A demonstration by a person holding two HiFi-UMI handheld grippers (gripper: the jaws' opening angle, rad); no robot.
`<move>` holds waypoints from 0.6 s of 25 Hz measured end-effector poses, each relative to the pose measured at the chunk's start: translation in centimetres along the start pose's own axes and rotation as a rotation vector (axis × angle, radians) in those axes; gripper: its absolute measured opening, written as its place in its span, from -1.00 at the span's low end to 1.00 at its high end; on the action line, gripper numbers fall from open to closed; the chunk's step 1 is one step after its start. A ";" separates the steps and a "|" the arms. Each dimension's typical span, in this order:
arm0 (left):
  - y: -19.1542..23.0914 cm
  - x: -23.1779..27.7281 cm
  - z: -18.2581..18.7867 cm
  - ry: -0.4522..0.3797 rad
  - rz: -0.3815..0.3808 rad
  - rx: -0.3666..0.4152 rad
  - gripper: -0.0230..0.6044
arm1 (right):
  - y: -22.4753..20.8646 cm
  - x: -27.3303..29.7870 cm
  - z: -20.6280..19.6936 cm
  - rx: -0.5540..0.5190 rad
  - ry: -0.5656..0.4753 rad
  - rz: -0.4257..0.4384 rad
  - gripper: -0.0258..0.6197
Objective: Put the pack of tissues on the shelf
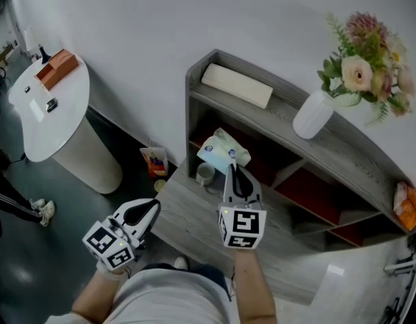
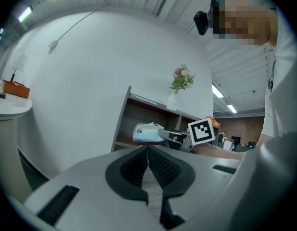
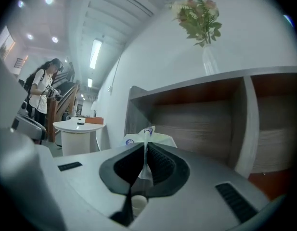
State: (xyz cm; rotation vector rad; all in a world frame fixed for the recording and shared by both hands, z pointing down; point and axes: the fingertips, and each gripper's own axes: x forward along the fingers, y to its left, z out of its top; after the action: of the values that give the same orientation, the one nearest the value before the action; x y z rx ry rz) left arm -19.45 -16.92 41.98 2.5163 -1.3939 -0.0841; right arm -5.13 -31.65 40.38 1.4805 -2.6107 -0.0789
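Note:
The pack of tissues [image 1: 223,150] is a pale, soft pack with blue marks. My right gripper [image 1: 232,169] is shut on a thin flap of its wrapper and holds it up in front of the grey shelf unit's [image 1: 194,93] left middle compartment. In the right gripper view the pack [image 3: 153,138] sticks out beyond the closed jaws [image 3: 146,154]. The left gripper view shows the pack [image 2: 147,132] in the air beside the shelf. My left gripper [image 1: 152,208] hangs low at the left, shut and holding nothing [image 2: 148,154].
A small cup [image 1: 205,174] stands on the wooden ledge [image 1: 194,231] under the pack. On the shelf's top lie a cream roll [image 1: 236,85] and a white vase of flowers [image 1: 312,113]. A white round table [image 1: 49,106] stands at the left, a snack bag [image 1: 154,160] by the wall.

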 end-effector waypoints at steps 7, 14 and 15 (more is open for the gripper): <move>2.6 -0.8 -0.6 -0.005 0.074 -0.032 -0.87 | 0.1 4.7 -1.2 -0.053 0.053 -0.007 -0.84; 3.8 -0.7 -1.3 0.009 0.104 -0.054 -0.87 | 1.0 7.8 -2.4 -0.156 0.105 0.000 -0.84; 3.8 -0.6 -1.3 0.010 0.106 -0.055 -0.87 | 1.1 8.1 -2.6 -0.155 0.112 0.007 -0.84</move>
State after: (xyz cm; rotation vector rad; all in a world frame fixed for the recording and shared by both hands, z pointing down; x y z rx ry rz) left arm -22.73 -18.06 44.19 2.3909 -1.4973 -0.0880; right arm -9.81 -38.00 43.84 1.3824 -2.4602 -0.1872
